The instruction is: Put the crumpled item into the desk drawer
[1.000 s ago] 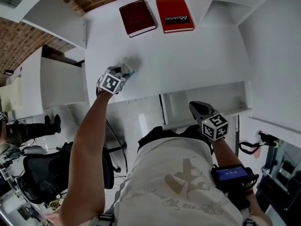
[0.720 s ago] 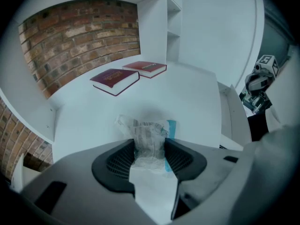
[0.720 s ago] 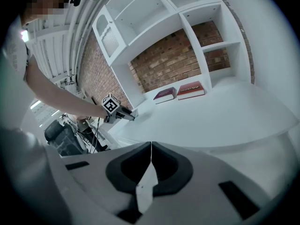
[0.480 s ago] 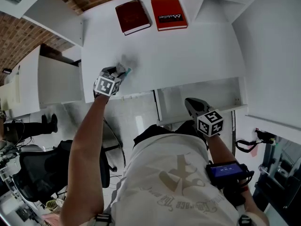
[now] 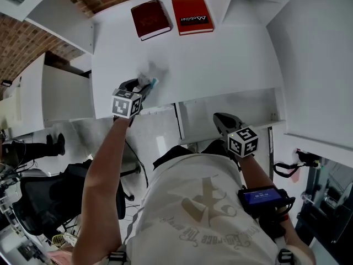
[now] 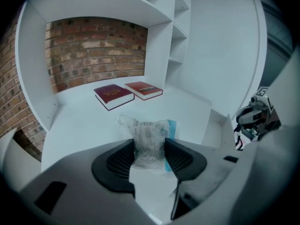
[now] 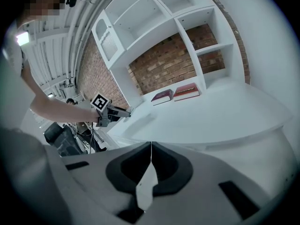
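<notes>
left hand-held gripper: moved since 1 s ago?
Yes. The left hand-held gripper, clamped on the crumpled item, has drawn back from the dark red book toward the front edge of the desk.

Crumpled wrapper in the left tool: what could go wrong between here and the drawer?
1. The left tool pinches only the near end of the crumpled wrapper. The loose rest sticks out ahead and might slip free or catch on the rim of the open drawer.
2. The shut right tool sits by that drawer's front, so the two tools could bump there.
</notes>
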{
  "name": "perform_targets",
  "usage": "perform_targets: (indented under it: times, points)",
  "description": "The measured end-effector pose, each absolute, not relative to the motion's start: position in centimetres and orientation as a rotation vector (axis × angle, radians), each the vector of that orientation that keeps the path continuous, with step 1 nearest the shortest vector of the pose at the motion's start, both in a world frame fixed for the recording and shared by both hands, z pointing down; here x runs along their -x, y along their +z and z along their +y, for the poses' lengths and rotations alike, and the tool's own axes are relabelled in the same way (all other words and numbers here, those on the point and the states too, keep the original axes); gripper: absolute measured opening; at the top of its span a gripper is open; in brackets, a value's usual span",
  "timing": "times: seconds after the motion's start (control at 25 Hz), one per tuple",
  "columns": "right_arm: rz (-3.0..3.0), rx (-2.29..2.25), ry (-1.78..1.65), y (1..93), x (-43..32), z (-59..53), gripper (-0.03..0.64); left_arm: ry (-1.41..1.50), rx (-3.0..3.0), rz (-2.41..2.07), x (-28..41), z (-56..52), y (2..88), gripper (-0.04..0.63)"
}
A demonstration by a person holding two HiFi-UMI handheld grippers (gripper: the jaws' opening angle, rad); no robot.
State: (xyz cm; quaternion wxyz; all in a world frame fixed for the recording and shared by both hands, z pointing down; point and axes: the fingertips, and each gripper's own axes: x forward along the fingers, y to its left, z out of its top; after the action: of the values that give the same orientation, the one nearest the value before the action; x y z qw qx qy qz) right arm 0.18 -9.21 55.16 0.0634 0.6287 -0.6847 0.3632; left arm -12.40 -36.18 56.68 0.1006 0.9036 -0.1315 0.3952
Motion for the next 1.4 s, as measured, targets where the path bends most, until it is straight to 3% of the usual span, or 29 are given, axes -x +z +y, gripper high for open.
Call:
perform_targets:
  times: [1.0,1.4]
  points:
    - [-2.161,-1.796,1.077,54.5,-4.3,-8.0,0.023,0.996,-2.536,-0.361,7.3,-25.2,55.3,0.224]
    - [-2.177,-1.773,1.100,54.5,-7.9,-6.7,0.023,1.051,-2.452,-0.341,4.9,-18.7,57.7,0.224]
